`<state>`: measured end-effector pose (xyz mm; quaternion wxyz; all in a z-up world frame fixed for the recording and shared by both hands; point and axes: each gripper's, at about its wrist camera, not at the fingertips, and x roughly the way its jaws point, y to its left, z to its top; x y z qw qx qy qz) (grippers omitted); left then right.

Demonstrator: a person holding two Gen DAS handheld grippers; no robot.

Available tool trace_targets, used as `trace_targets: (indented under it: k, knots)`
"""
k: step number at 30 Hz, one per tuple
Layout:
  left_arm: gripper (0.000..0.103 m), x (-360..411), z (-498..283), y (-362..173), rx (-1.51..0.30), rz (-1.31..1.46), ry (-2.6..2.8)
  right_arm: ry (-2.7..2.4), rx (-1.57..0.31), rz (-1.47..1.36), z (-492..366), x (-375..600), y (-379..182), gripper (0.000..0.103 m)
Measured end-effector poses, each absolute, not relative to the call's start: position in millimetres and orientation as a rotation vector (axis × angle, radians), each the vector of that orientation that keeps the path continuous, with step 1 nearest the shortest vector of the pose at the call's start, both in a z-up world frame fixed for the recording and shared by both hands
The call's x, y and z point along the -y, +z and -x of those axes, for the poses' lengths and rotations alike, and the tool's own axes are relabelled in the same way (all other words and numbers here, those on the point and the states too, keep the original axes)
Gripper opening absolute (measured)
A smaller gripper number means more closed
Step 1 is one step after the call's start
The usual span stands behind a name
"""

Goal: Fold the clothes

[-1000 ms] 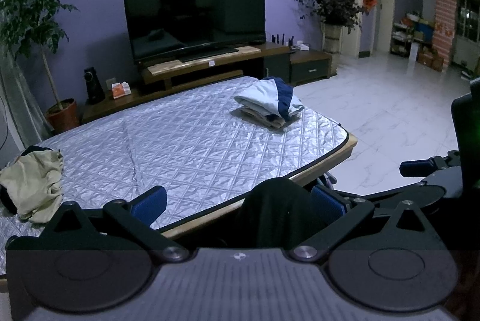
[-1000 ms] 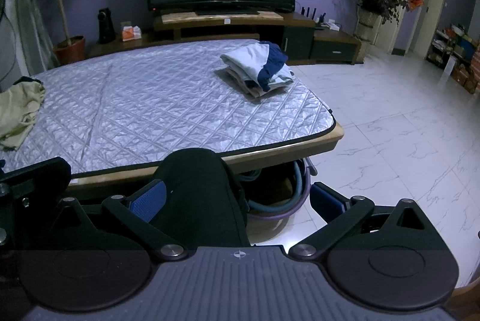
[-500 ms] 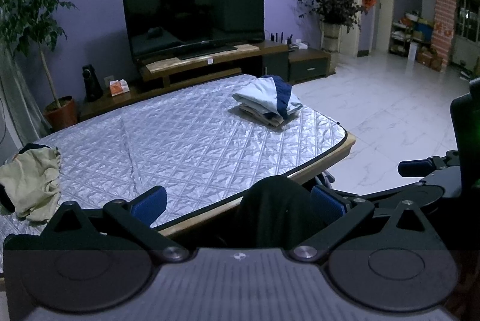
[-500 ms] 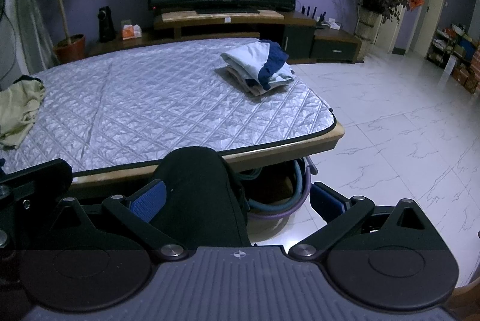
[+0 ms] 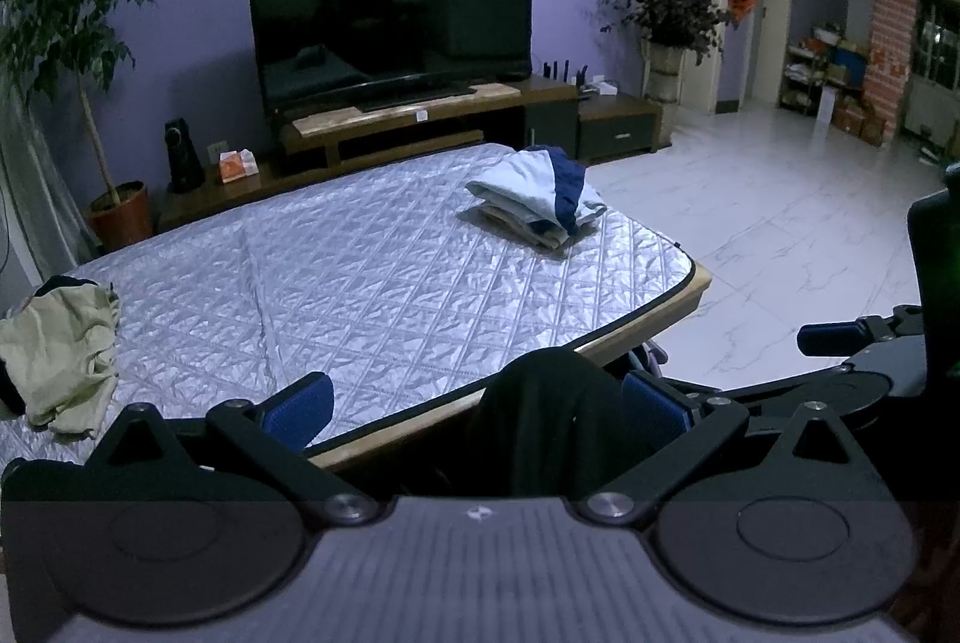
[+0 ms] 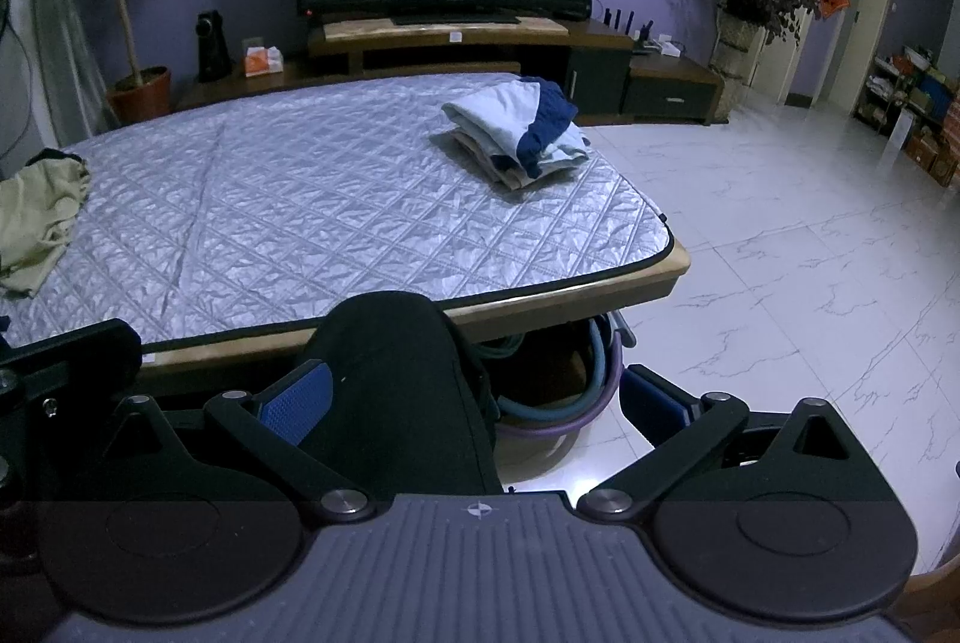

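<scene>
Bench: covered by a quilted silver pad, wooden rim showing along the near edge. Folded stack: light blue and navy garments over beige ones, at the far right corner of the bench; also seen in the right wrist view. Loose garment: pale yellow-green, crumpled, at the left edge of the bench, with a bit of dark cloth beside it. Left gripper: fingers spread wide, holding nothing, poised at the bench's near edge. Right gripper: fingers likewise spread wide and empty, off the near edge, right of the left gripper. Knee: black-clad, a person's, between the right gripper's fingers and below the near edge. Hoops: teal and purple, under the bench. TV: dark, on a low wooden stand beyond the far edge.
</scene>
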<state>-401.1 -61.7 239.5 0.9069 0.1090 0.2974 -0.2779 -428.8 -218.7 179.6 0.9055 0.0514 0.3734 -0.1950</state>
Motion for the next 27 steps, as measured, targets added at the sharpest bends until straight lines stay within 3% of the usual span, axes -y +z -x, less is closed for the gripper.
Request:
trace_targets:
  k: [27]
  knots:
    - [0.102, 25, 359, 240, -0.560, -0.182, -0.412, -0.407, -0.748, -0.019, 391, 216, 178, 0.103]
